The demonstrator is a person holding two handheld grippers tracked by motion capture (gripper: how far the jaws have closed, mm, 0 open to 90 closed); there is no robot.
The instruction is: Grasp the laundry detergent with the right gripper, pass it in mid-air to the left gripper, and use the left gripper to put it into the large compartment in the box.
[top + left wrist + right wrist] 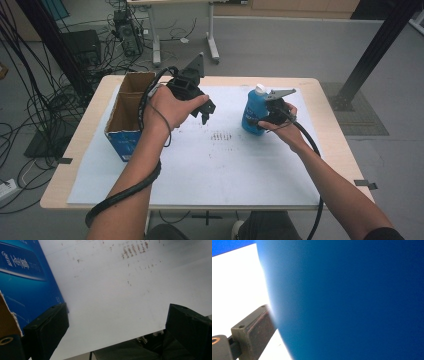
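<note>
Blue bottle [252,115] stands right of centre on desk [320,150], clamped by right tool [268,118]. Left tool [206,111] held wide, empty, beside open box [131,107]. Risk: bottle slipping if clamped off-centre.

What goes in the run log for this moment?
right gripper: on blue bottle | left gripper: open, beside cardboard box

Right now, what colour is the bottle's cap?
White, on the blue bottle; its cap shows best in the high view.
</note>
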